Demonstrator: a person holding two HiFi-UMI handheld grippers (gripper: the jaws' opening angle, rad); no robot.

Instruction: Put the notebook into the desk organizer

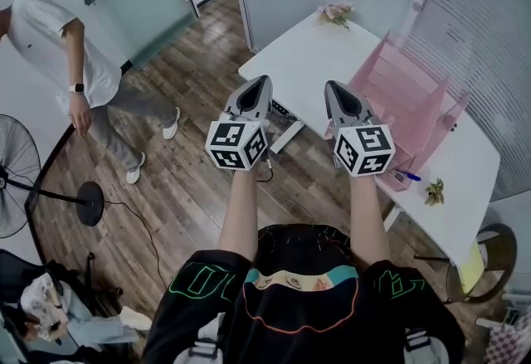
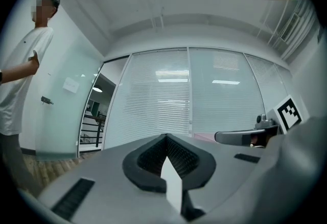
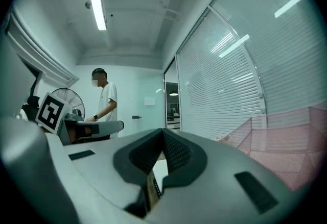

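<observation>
Right tool [image 1: 333, 88] near pink desk organizer [image 1: 417, 94]

Your right gripper [image 1: 334, 90] covers the near left corner of the pink organizer [image 1: 408, 82], so whatever sits there is hidden. At upper left, the frame edge cuts off the person [image 1: 50, 39]; at far left it cuts off the fan [image 1: 10, 188]. The green thing [image 1: 434, 191] on the table [image 1: 299, 51] is too small to tell.

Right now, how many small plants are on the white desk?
2. Pink flowers lie at the far corner of the desk; a green sprig lies near the pink organizer. Others may hide behind it.
</observation>
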